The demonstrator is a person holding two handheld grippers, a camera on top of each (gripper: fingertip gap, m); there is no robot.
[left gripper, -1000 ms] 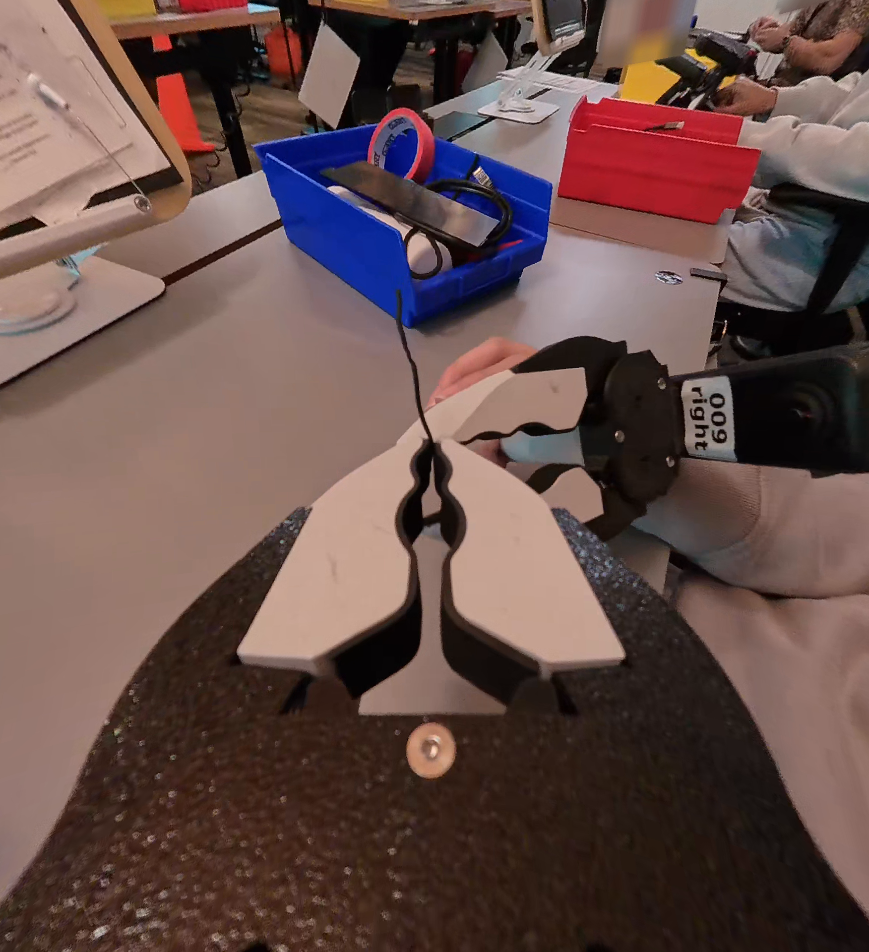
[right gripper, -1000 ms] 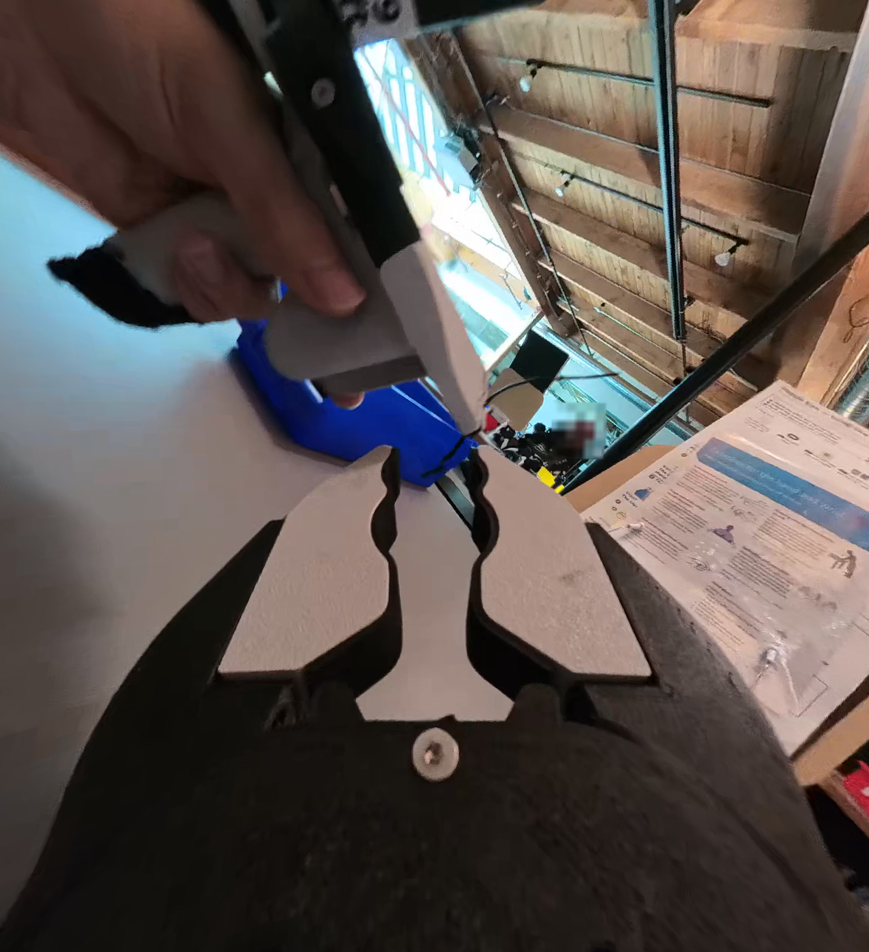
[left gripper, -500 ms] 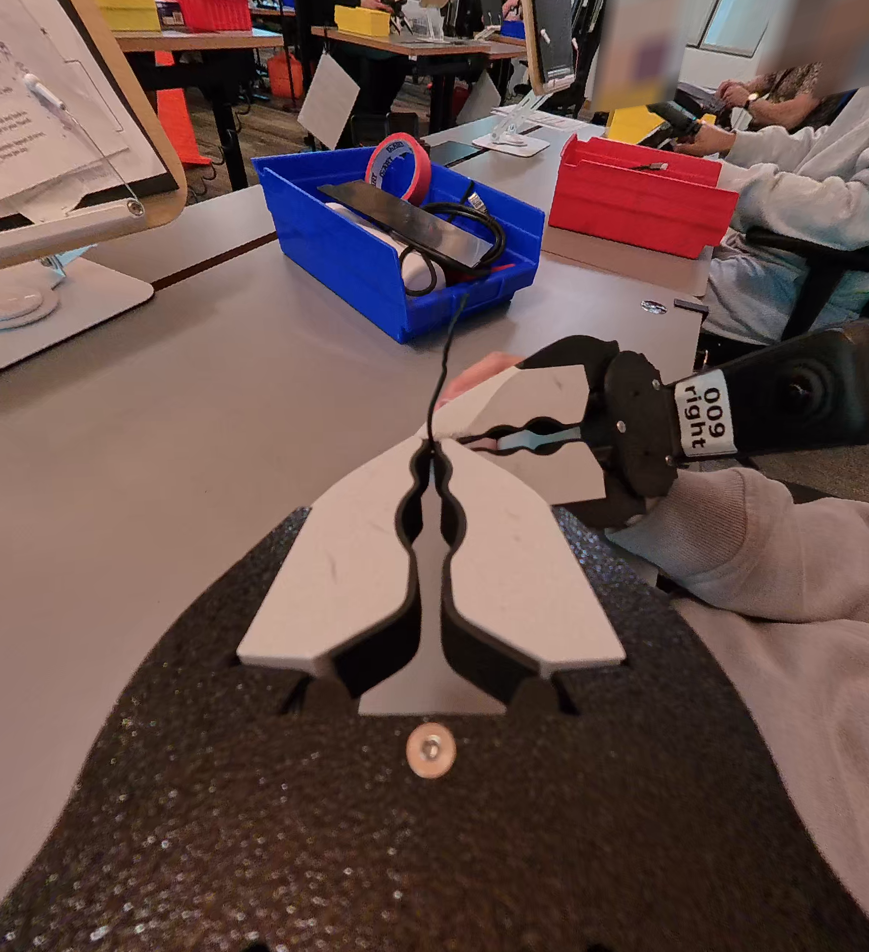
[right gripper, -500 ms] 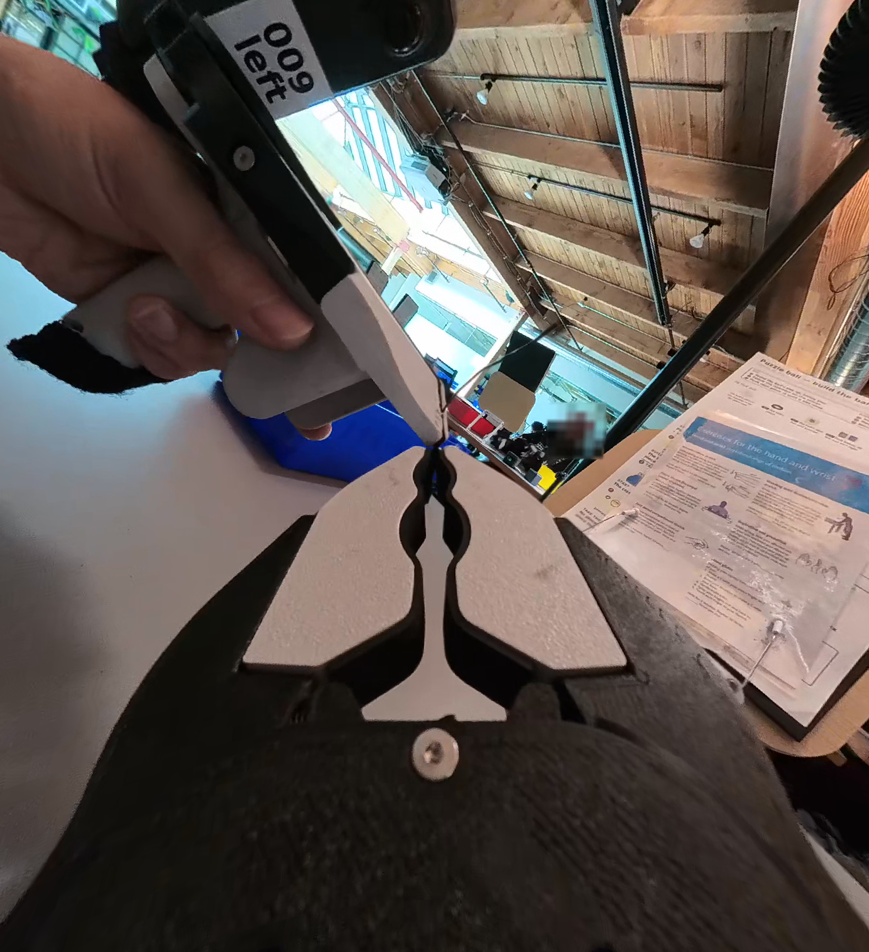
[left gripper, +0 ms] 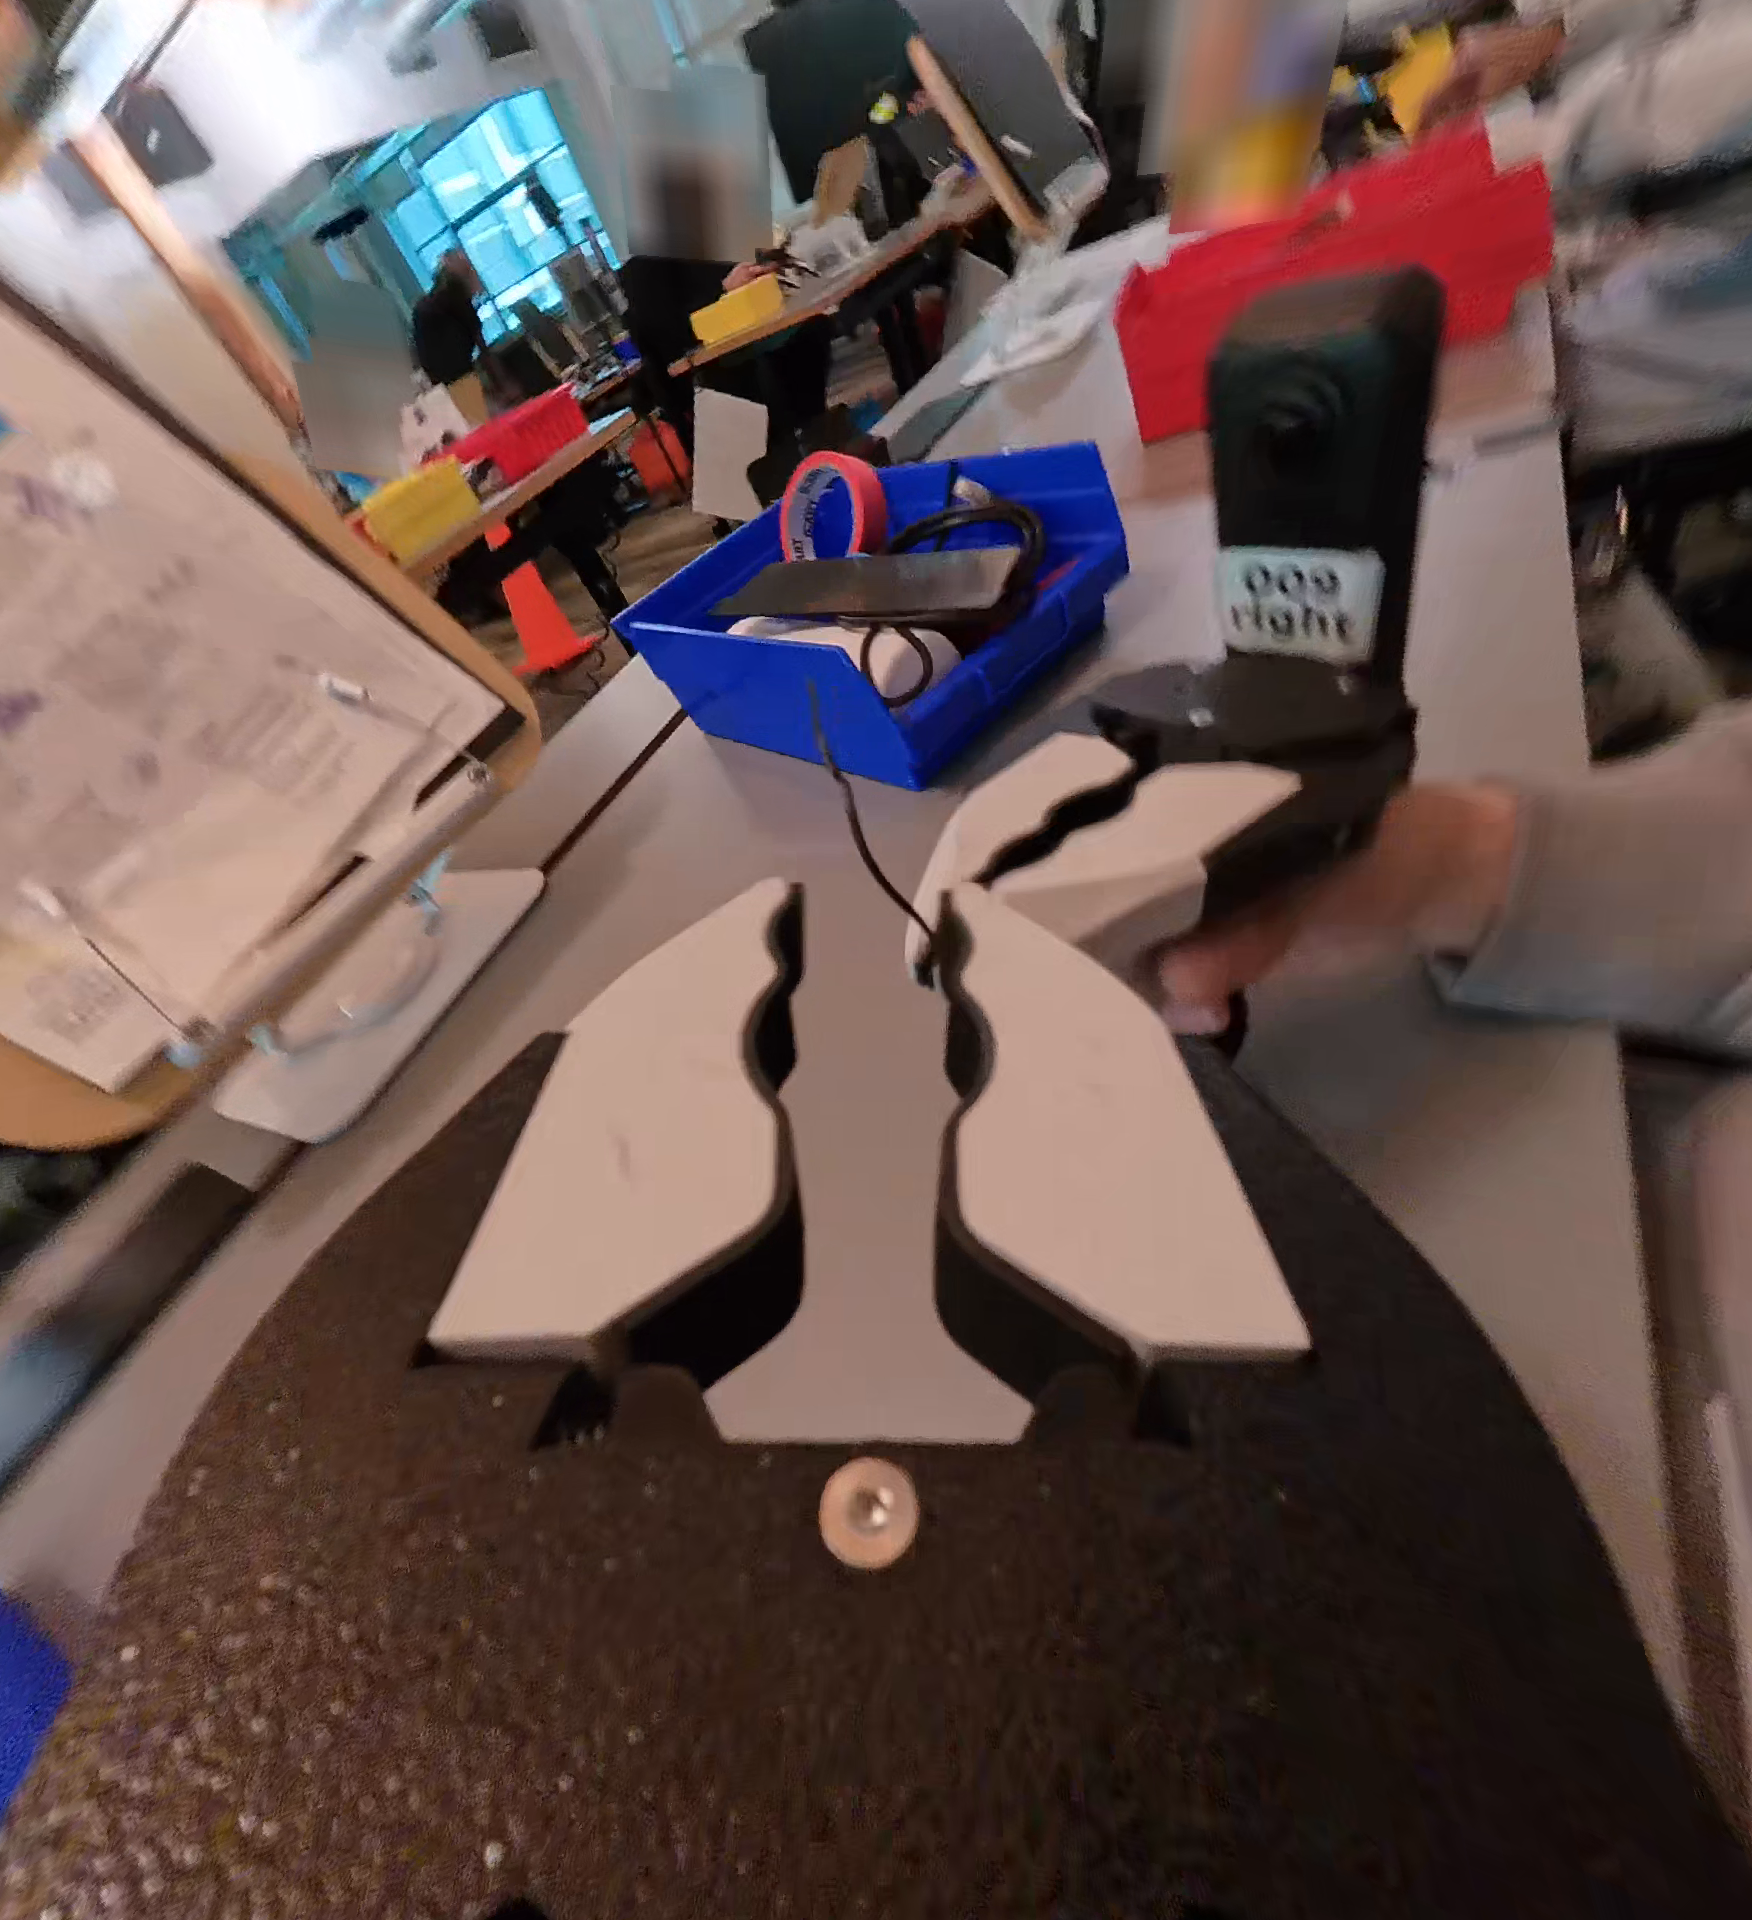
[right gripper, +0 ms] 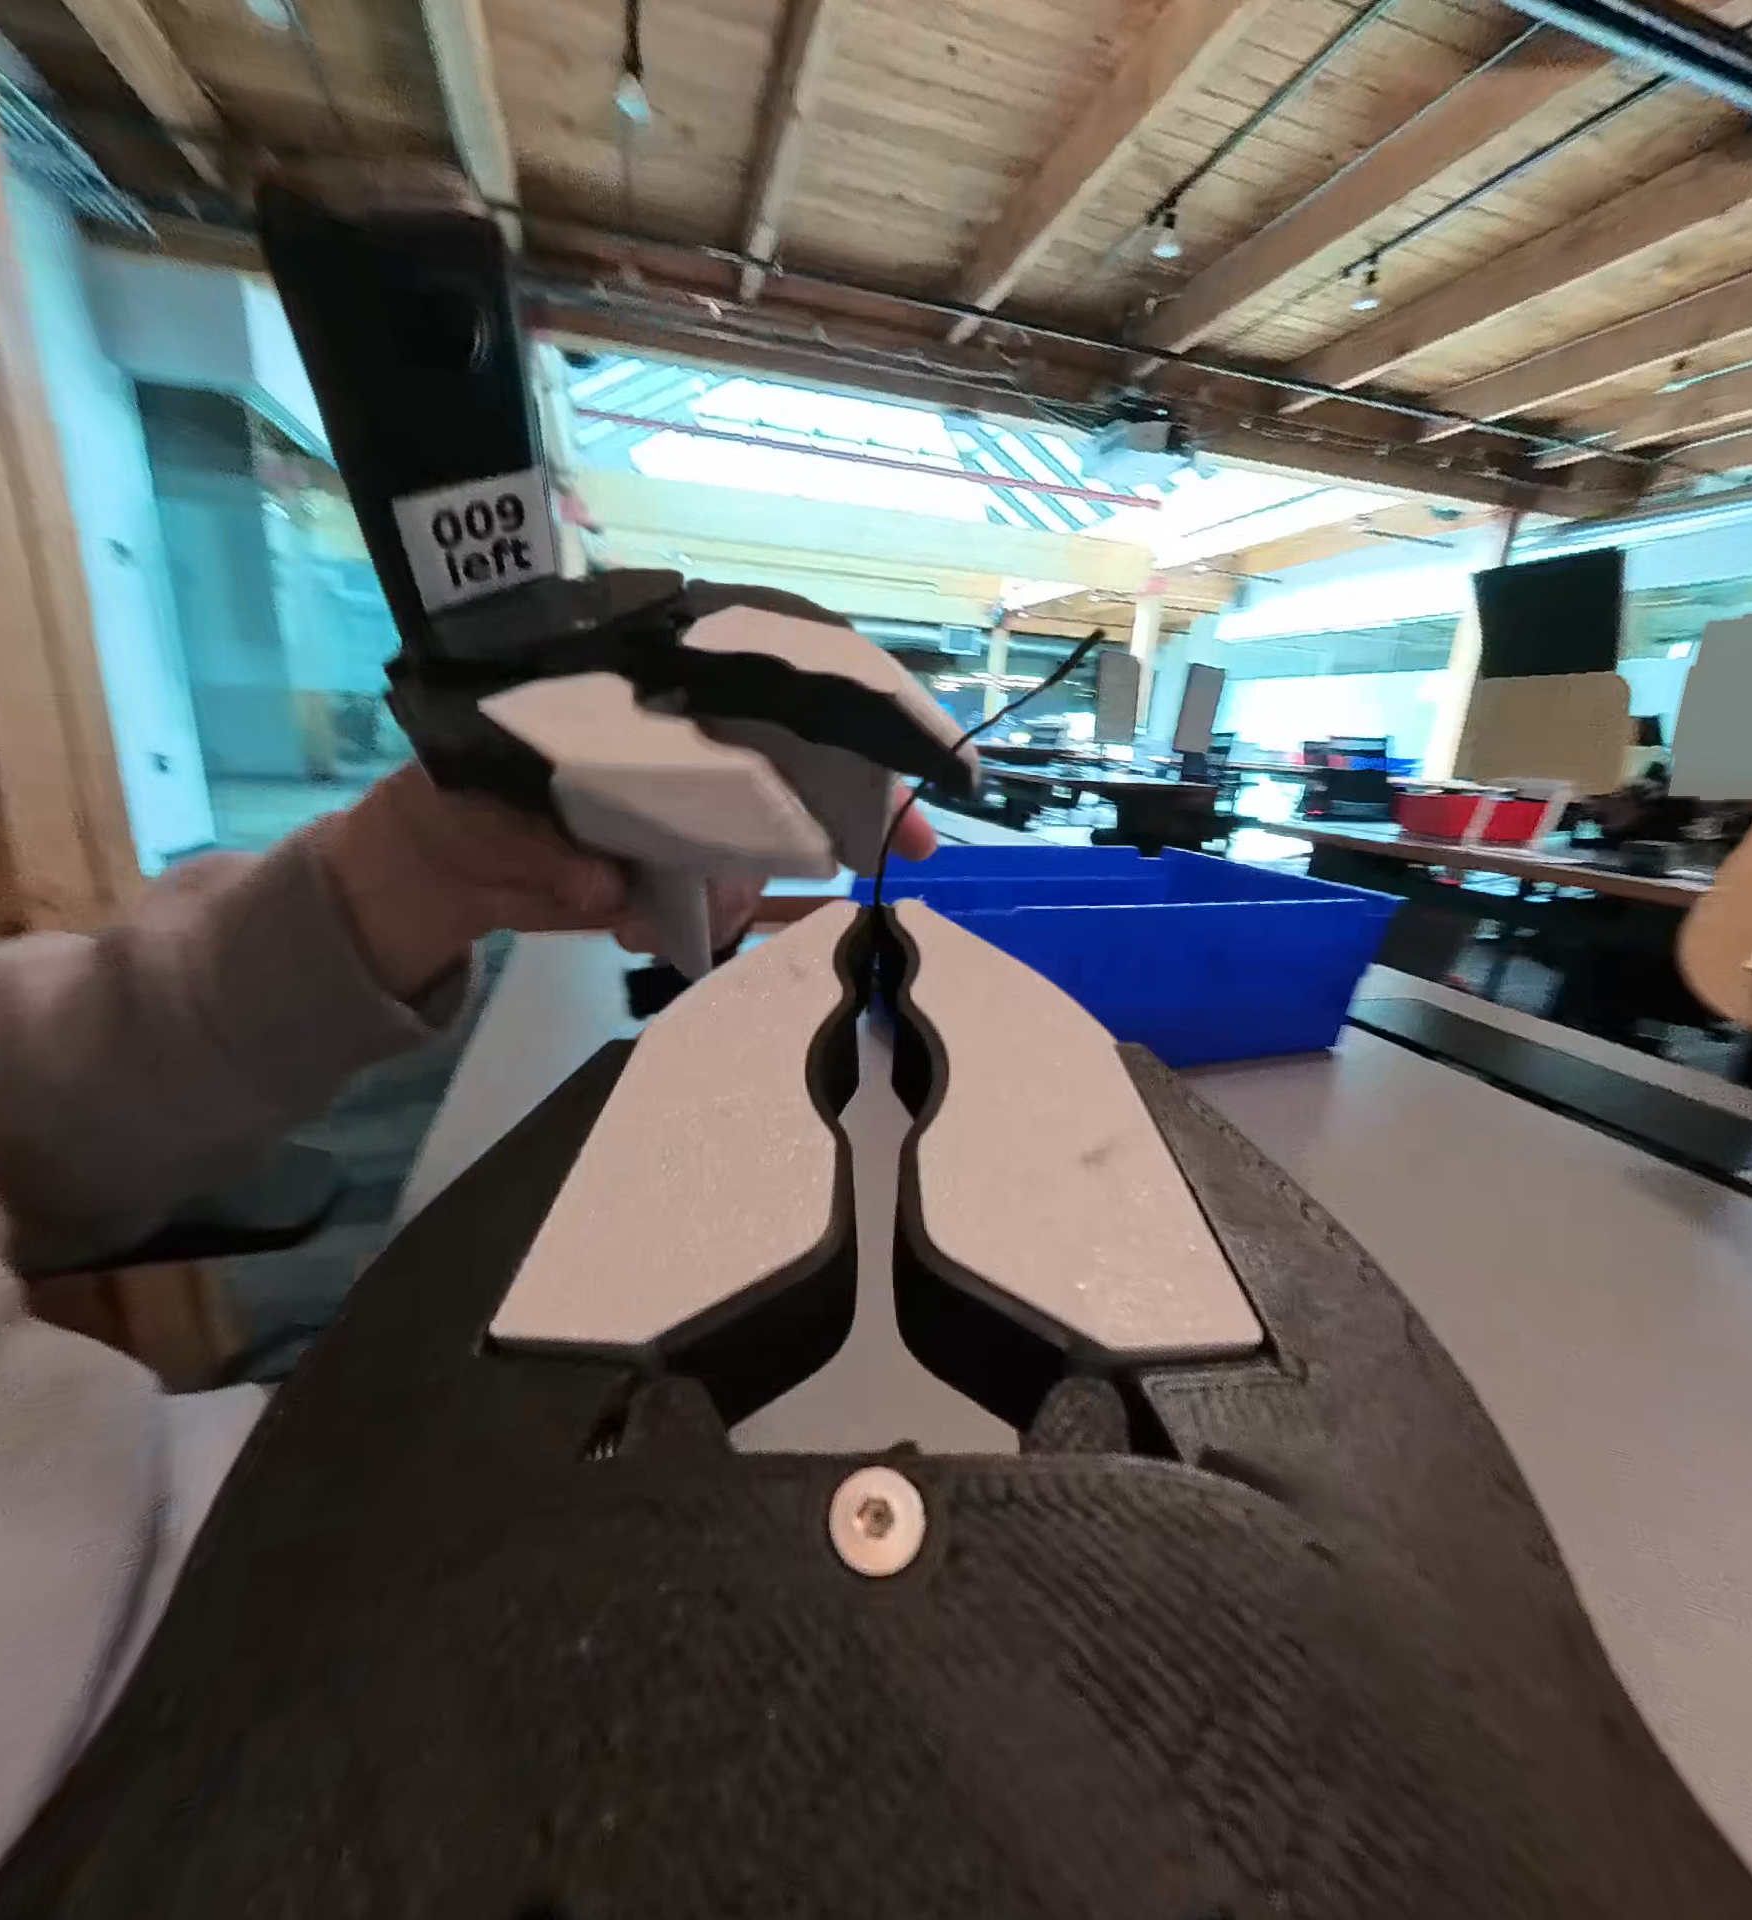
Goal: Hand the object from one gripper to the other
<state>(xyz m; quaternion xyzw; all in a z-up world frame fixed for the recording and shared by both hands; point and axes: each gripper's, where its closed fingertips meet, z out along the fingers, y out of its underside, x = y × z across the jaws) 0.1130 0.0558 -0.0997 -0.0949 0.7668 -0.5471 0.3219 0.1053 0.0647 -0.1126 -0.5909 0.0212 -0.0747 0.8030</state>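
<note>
We see a grey counter [left gripper: 643, 831] running through both wrist views, with a blue bin [left gripper: 882, 665] at about 12 o'clock in the left wrist view and a document stand [left gripper: 176, 727] at 9 o'clock. A red bin [left gripper: 1339, 270] sits farther off at 1 o'clock.

The left hand-held gripper [left gripper: 870, 925] has its jaws spread apart, with counter showing through the gap and nothing between them. The right hand-held gripper [right gripper: 877, 914] has its jaws pressed nearly together at the tips, pinching the lower end of a thin black wire [right gripper: 913, 790].

In the right wrist view the wire rises from that pinch toward 12 o'clock, curving past the tip of the left one and ending free above it. In the left wrist view it runs from 12 o'clock down to the inner edge of that gripper's right finger [left gripper: 1080, 1143], which it touches or passes just beside; we cannot tell which.

We judge the wire very light, springy and slim, easy to lose from a loose pinch. It is best held near its end, deep between the tips. The handover looks complete or nearly so.
</note>
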